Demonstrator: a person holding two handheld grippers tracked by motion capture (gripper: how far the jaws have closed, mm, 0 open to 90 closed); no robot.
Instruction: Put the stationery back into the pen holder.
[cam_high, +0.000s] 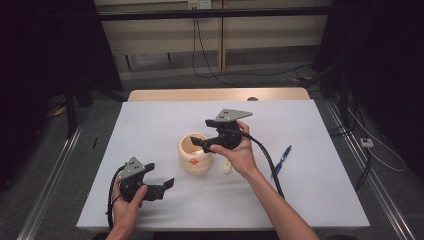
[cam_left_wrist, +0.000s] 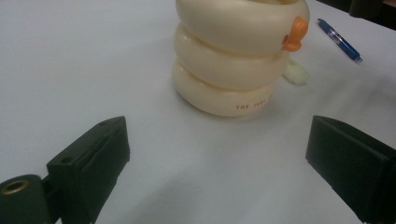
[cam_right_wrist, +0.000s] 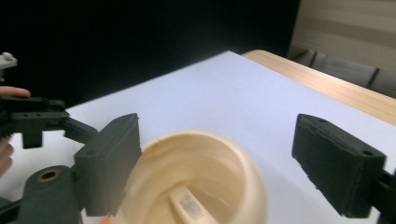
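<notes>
High view: cream ringed holder (cam_high: 195, 154) stands mid-table (cam_high: 150, 125) with right gripper (cam_high: 199, 143) just above its rim, jaws wide, nothing between them; left gripper (cam_high: 161, 184), jaws wide and empty, rests nearer the person beside it.

Our left tongs (cam_high: 167, 184): jaws wide apart, held low. Our right tongs (cam_high: 200, 142): jaws spread, raised, angled downward.

- Cream ringed holder (cam_high: 195, 153) blocks mid-frame, right gripper (cam_high: 210, 135) hovering over its mouth.
- Blue pen (cam_high: 283, 159) and small pale object (cam_high: 227, 167) clutter the right.
- White table (cam_high: 150, 125), upper left, lies free.
</notes>
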